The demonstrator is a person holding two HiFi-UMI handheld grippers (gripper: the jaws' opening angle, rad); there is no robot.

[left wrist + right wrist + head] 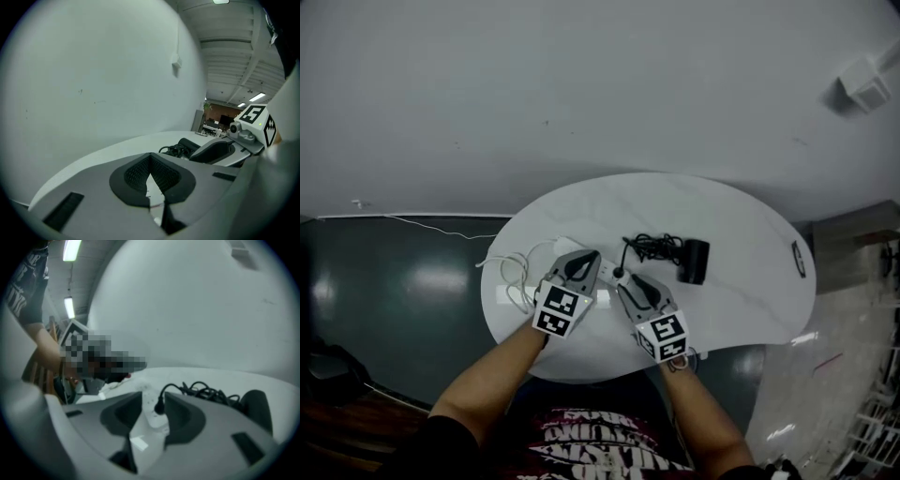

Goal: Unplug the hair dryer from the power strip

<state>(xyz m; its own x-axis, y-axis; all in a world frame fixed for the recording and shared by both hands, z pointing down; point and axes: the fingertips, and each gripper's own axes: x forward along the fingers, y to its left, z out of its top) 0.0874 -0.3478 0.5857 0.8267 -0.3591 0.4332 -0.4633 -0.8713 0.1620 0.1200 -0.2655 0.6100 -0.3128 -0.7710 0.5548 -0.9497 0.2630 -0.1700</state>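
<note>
Head view: white table [741,309] with the power strip [606,270] lying left to right between the two tools. The black plug [619,273] stands in the strip's right end, and its cord [652,247] runs right to the hair dryer [695,261]. The left gripper [581,261] hangs over the strip's left part. The right gripper [630,281] sits just near of the plug, the closer of the two to it.

Left gripper view: the left gripper [150,159] has its tips together, with nothing between them. The right gripper [220,152] shows at right, the cord [172,150] beyond.

Right gripper view: the right gripper [154,397] has its jaws apart and grips nothing. The plug [159,406] stands straight ahead in the gap, upright in the power strip [152,418]; the hair dryer [255,406] lies far right. A straight advance should bracket the plug, then pull upward.
</note>
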